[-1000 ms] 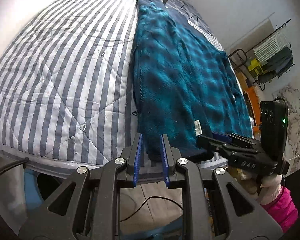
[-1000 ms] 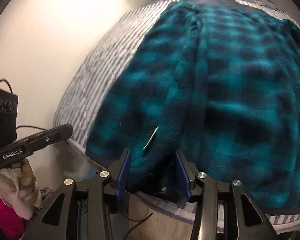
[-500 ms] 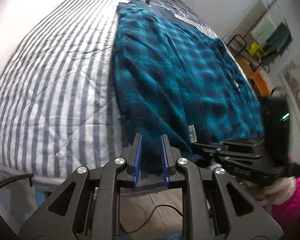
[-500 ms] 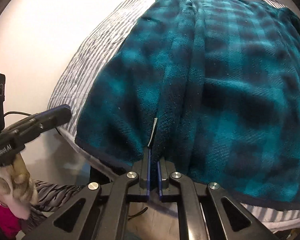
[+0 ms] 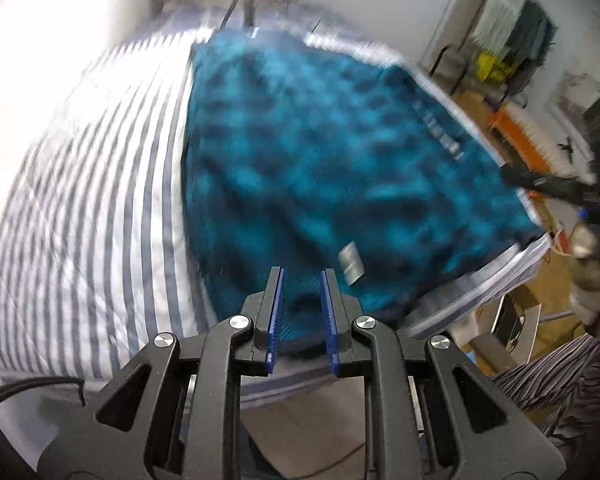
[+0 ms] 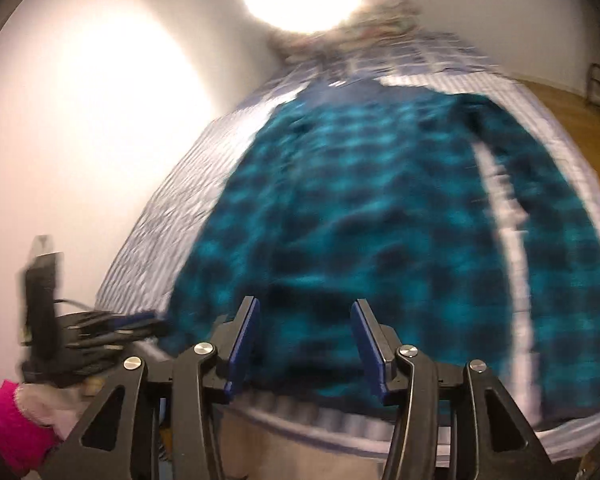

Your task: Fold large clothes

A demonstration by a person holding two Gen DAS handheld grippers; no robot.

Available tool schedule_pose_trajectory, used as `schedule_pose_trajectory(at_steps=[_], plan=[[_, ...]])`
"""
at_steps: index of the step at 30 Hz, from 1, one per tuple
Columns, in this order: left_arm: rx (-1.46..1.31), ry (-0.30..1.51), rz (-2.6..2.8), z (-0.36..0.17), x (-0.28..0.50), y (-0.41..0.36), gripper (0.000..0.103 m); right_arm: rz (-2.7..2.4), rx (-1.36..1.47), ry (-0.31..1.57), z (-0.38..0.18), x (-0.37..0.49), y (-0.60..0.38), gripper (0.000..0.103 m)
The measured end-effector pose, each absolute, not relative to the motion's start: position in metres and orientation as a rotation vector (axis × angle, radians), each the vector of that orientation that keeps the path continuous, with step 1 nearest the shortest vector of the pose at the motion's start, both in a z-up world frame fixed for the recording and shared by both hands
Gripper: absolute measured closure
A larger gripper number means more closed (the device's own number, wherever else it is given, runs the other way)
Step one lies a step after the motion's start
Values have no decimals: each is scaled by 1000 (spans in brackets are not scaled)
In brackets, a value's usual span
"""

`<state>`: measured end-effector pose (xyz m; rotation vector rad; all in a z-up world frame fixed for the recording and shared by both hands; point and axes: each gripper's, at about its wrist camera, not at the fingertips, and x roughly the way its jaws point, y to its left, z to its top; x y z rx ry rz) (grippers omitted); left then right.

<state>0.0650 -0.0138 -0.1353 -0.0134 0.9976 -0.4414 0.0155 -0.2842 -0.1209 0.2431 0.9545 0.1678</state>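
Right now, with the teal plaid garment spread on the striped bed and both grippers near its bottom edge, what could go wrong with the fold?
1. The right gripper, whose jaws have just been opening, grips nothing; the hem may slump unevenly.
2. The left gripper has teal plaid garment between its pads; whether they pinch it is unclear, so a one-sided pull could skew it.
3. The hem lies near the striped bed edge and could slide off.

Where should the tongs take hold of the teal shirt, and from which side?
Probably the shirt's near hem, which lies along the bed edge. Come from the open floor side, pads above and below the hem, left and right tongs apart.
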Motion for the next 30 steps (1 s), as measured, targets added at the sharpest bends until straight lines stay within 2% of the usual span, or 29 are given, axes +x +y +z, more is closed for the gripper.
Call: schedule_pose_trajectory(at_steps=[1, 3, 4, 5, 14, 18, 30], plan=[[-19, 963, -460, -123, 63, -17, 86, 140, 248, 951, -119, 13, -301, 53], [-32, 926, -485, -109, 62, -22, 77, 84, 233, 945, -116, 12, -320, 52], [-37, 916, -494, -106, 65, -24, 67, 43, 211, 942, -115, 10, -335, 52], [-48, 900, -510, -101, 66, -27, 62, 22, 207, 944, -115, 10, -345, 52], [-104, 918, -566, -90, 78, -52, 62, -181, 333, 967, -121, -8, -467, 53], [-93, 923, -581, -93, 79, -65, 62, -255, 431, 995, -139, -14, -513, 54], [-86, 950, -585, -103, 85, -77, 62, -361, 501, 1086, -182, -13, -559, 56]])
